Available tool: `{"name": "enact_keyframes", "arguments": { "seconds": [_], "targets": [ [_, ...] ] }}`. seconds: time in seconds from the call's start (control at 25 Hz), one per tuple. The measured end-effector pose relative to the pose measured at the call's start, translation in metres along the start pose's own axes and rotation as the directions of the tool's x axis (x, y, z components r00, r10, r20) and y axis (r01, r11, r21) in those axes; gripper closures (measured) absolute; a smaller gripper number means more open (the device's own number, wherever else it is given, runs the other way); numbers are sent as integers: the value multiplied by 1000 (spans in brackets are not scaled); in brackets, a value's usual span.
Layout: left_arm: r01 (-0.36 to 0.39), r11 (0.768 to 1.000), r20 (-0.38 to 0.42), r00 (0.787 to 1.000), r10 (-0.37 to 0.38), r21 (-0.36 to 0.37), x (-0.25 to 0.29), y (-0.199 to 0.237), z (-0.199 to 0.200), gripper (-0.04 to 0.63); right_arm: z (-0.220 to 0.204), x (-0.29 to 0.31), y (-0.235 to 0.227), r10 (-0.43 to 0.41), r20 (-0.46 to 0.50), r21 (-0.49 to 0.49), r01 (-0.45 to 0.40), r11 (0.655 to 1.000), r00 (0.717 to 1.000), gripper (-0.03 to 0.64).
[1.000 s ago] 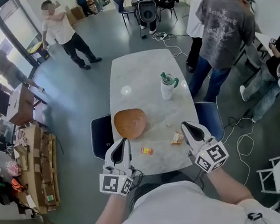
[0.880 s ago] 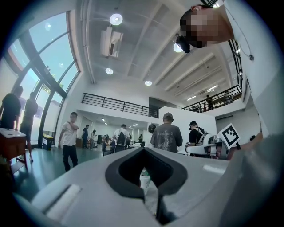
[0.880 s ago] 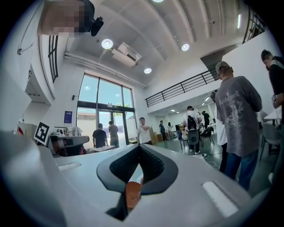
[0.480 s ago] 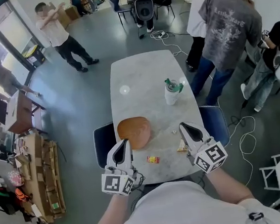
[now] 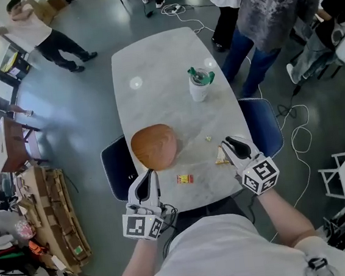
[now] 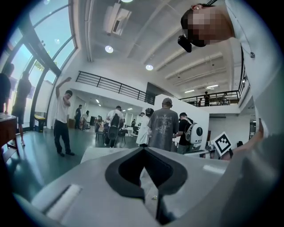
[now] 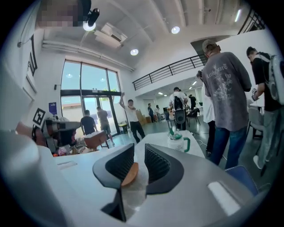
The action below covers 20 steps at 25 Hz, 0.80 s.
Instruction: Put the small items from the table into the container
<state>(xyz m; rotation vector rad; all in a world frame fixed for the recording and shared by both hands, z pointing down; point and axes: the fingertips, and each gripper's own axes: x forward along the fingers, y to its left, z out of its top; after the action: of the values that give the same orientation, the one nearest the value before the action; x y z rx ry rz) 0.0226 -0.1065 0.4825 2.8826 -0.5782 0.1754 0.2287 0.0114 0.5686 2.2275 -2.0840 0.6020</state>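
On the near end of the pale marble worktop (image 5: pixel 153 69), the small items and the container, seen from above. A brown bowl (image 5: pixel 154 146) sits left of centre; a tumbler with a green lid (image 5: pixel 199 87) stands farther back, well apart from it. Three small items lie on the bare surface: a red-and-yellow wrapped sweet (image 5: pixel 185 178) near the front edge, a pale yellow packet (image 5: pixel 222 155) to its right, and a tiny pale piece (image 5: pixel 208 138) just beyond the packet. The right tongs (image 5: pixel 231 144) lie low over the worktop with the packet just beside their tips, on the side toward the bowl; whether they touch it cannot be told. In the right gripper view the right tongs (image 7: pixel 139 148) are opening, the ribbed pads (image 7: pixel 157 165) apart with a clear gap and nothing clamped; a rounded brown shape shows in that gap against the left pad, and the tumbler (image 7: pixel 177 142) stands ahead. The left tongs (image 5: pixel 146 179) reach over the front edge just below the bowl, with the sweet off to their right, between the two tools. In the left gripper view the left tongs (image 6: pixel 143 153) are closed tip to tip and hold nothing. People stand on the grey floor beyond the worktop.
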Motion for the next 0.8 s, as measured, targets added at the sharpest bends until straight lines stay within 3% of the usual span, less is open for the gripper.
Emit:
{"name": "enact_keyframes", "arguments": {
  "seconds": [0.08, 0.2, 0.48, 0.76, 0.8],
  "targets": [
    [6, 1000, -45, 999, -7, -15, 0, 1, -17, 592, -48, -2, -17, -33, -108, -21, 31, 999, 994, 499],
    [-15, 999, -92, 996, 12, -30, 2, 8, -40, 592, -124, -3, -41, -65, -263, -63, 50, 997, 963, 453],
    [-72, 994, -177, 983, 56, -86, 3, 19, -81, 592, -279, -2, -62, -48, -549, -60, 18, 998, 834, 367],
    [-94, 991, -190, 979, 75, -92, -7, 23, -87, 592, -336, 9, -72, -71, -652, -94, 12, 995, 755, 373],
    [-103, 990, -192, 978, 84, -92, -9, 25, -88, 592, -337, 10, -73, -84, -662, -110, 14, 994, 745, 412]
  ]
}}
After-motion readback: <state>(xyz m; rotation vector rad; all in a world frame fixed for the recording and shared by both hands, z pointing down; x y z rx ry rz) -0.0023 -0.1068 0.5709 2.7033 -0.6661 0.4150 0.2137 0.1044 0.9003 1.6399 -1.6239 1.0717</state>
